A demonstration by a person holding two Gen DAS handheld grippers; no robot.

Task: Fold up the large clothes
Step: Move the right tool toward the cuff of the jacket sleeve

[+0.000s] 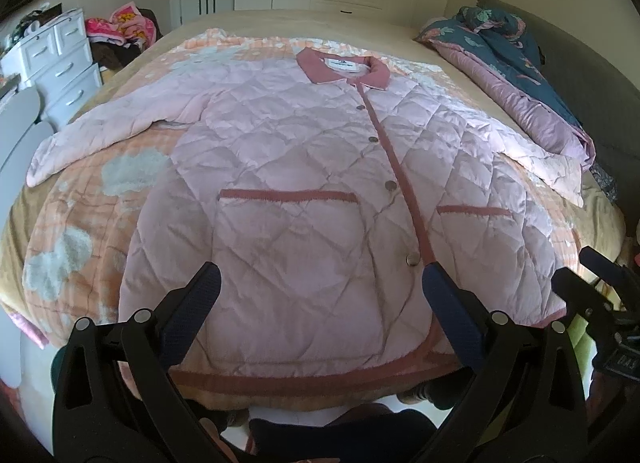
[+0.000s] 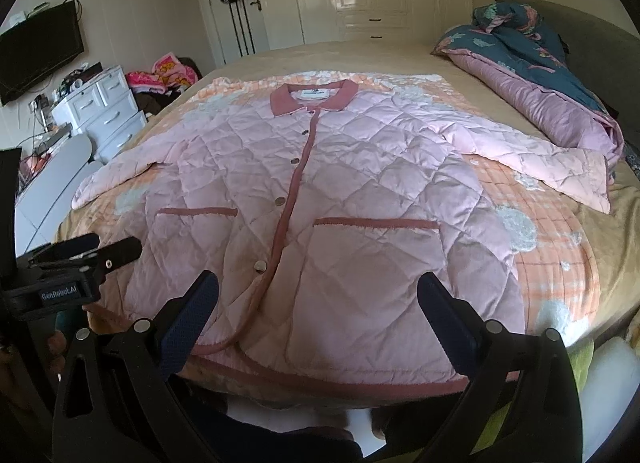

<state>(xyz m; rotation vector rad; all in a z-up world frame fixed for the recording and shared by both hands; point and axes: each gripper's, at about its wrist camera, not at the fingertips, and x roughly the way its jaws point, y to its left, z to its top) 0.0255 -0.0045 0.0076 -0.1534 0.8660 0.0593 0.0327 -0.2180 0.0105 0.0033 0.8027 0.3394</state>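
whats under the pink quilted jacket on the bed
The pink quilted jacket lies on an orange checked blanket, which shows around its edges. What lies beneath the jacket's middle is covered.

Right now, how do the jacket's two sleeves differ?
The left sleeve lies over the orange blanket toward the white drawers; the right sleeve reaches toward the bundled quilt, its cuff past the blanket's edge. Both are pink, quilted, spread flat.

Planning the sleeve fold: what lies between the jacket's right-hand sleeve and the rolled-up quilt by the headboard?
In the right wrist view, only bare tan bedsheet separates the pink jacket sleeve from the quilt; the cuff nearly reaches it.
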